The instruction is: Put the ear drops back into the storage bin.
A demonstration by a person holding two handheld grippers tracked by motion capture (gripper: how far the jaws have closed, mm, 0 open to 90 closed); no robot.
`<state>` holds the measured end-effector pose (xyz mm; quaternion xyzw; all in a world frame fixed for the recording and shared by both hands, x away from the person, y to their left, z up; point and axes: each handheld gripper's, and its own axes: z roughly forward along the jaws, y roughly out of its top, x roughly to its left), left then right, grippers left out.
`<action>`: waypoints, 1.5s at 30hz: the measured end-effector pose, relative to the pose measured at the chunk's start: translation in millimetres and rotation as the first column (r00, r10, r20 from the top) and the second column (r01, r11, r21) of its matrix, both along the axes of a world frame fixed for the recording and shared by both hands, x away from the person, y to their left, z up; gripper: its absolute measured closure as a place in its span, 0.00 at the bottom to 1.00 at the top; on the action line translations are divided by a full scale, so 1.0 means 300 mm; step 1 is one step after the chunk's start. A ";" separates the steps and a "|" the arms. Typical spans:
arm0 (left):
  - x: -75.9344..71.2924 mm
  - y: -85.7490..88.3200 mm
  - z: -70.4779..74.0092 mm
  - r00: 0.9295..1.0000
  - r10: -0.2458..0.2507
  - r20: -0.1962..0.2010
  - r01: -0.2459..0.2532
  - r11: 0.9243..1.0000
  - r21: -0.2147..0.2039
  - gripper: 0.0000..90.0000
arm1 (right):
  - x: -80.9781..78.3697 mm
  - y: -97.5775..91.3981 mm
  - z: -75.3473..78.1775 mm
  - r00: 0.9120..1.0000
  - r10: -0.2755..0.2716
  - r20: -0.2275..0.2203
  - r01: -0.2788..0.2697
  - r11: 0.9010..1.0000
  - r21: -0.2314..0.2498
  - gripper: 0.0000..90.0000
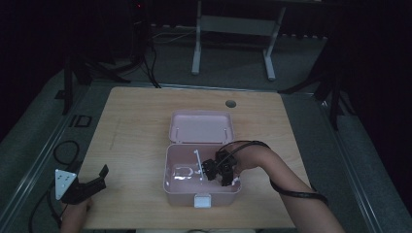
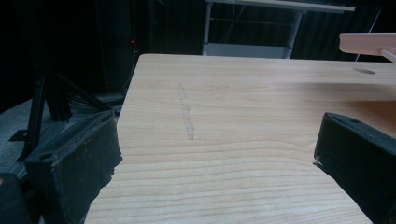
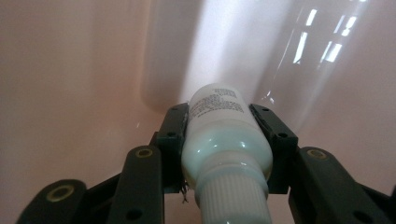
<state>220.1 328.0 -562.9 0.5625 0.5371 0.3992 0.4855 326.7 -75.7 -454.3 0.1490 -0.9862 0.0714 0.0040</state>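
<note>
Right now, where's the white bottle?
The white bottle is clamped in the right gripper, down inside the open pink box at the table's middle, toward the box's right side in the high view.

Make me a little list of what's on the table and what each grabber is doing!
table: light wood
box: pink box, lid open, tipped back
right gripper: inside the box, fingers shut on a white bottle
bottle: ribbed cap points toward the camera in the right gripper view
left gripper: open, holding nothing, near the table's left front edge
</note>
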 end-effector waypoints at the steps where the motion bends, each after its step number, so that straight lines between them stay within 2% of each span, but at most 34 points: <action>1: 0.000 0.000 0.000 1.000 0.000 0.000 0.000 1.000 0.001 0.00 | -0.001 0.004 -0.012 1.000 0.000 -0.005 0.000 1.000 -0.009 0.66; 7: 0.000 0.000 0.000 1.000 -0.002 -0.002 0.002 1.000 0.003 0.00 | -0.003 0.016 -0.063 1.000 0.006 0.005 -0.006 0.999 -0.048 0.66; 17: 0.000 -0.001 0.000 1.000 -0.007 -0.002 0.007 1.000 0.004 0.01 | -0.001 0.018 -0.116 1.000 0.002 0.005 -0.002 0.997 -0.072 0.66; 23: 0.000 -0.001 0.000 1.000 -0.010 -0.003 0.010 1.000 0.007 0.00 | 0.002 0.017 -0.121 1.000 -0.015 0.001 0.015 0.997 -0.074 0.66; 26: 0.000 -0.001 0.000 1.000 -0.012 -0.003 0.012 1.000 0.006 0.00 | 0.000 0.017 -0.128 1.000 -0.008 -0.001 0.008 0.996 -0.092 0.65; 35: 0.000 -0.002 0.000 1.000 -0.014 -0.004 0.014 1.000 0.005 0.00 | -0.001 0.021 -0.109 1.000 -0.023 -0.008 0.022 0.997 -0.068 0.65; 45: 0.001 -0.001 0.001 1.000 -0.013 -0.007 0.013 1.000 0.005 0.00 | 0.004 0.007 -0.039 0.999 -0.035 0.002 0.035 0.999 -0.035 0.62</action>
